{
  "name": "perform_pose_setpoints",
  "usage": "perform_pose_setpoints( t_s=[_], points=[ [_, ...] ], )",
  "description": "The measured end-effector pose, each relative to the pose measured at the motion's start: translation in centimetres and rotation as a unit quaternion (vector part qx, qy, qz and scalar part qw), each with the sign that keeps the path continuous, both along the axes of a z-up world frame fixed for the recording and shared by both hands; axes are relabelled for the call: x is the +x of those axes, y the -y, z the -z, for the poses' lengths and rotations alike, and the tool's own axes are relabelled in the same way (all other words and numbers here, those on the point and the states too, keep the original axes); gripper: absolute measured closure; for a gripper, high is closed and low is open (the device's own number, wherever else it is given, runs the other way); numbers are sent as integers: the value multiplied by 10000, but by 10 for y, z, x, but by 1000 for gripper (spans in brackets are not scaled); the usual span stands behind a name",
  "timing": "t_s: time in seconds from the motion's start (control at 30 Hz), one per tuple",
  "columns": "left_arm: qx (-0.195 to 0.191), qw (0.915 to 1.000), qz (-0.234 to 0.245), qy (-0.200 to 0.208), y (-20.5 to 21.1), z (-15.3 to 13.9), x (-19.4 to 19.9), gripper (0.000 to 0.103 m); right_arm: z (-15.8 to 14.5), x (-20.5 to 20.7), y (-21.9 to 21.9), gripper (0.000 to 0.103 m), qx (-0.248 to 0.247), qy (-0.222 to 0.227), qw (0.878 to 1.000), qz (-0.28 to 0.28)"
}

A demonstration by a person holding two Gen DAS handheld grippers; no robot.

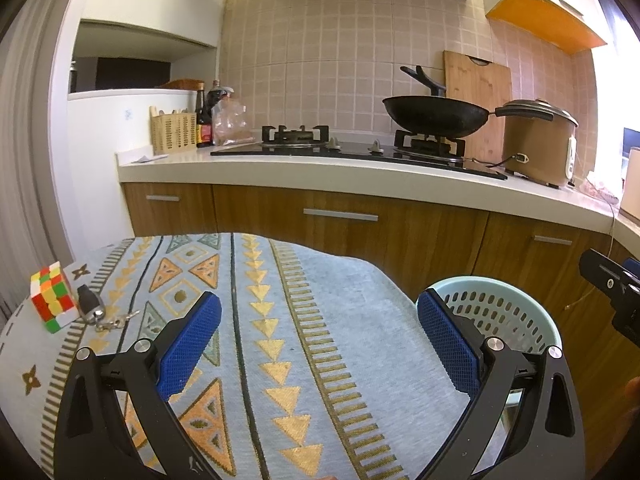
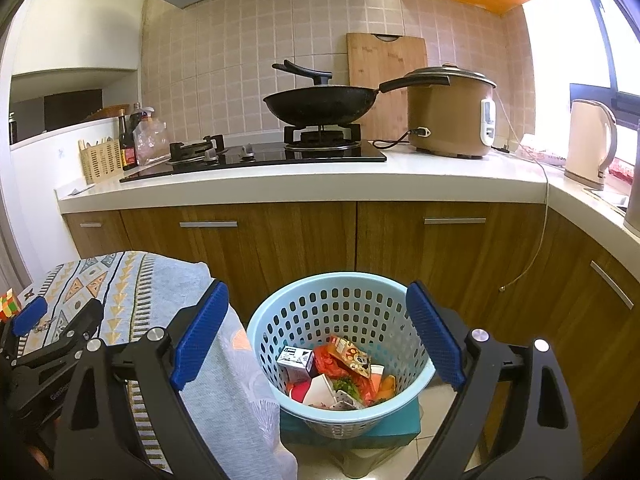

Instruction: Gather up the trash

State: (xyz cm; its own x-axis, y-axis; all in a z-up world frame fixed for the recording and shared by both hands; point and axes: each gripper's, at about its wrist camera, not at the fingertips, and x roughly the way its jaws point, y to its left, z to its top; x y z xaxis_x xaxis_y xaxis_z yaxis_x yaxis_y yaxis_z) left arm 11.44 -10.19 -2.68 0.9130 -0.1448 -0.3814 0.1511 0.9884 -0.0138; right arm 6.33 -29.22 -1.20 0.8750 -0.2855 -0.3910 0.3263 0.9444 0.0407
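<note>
The pale blue basket (image 2: pixel 340 360) beside the cloth-covered desk (image 1: pixel 280 320) holds the trash (image 2: pixel 340 376): wrappers, a small carton, paper cups. Both the left gripper (image 1: pixel 319 340) and right gripper (image 2: pixel 318 332) have fingers (image 2: pixel 200 336) spread wide, holding and touching nothing.

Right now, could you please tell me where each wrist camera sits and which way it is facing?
Left wrist: rides the left gripper above the patterned tablecloth, facing the stove counter; its own blue fingers stand apart, and the right gripper's black body shows at the right edge.
Right wrist: rides the right gripper, looking down into the blue basket of trash beside the table; own fingers apart, left gripper at lower left.
Shared: wok, rice cooker, basket, Rubik's cube.
</note>
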Motion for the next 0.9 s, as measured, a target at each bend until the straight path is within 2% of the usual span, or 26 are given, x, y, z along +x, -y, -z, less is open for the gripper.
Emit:
perform_pose_setpoints(
  t_s=[0.43, 0.9],
  points=[
    [346, 9992, -43, 216, 9, -2, -8, 8, -2, 0, -2, 17, -40, 18, 10000, -15],
    [417, 9988, -109, 228, 9, -4, -8, 8, 0, 3, -5, 17, -29, -43, 9999, -87]
  ],
)
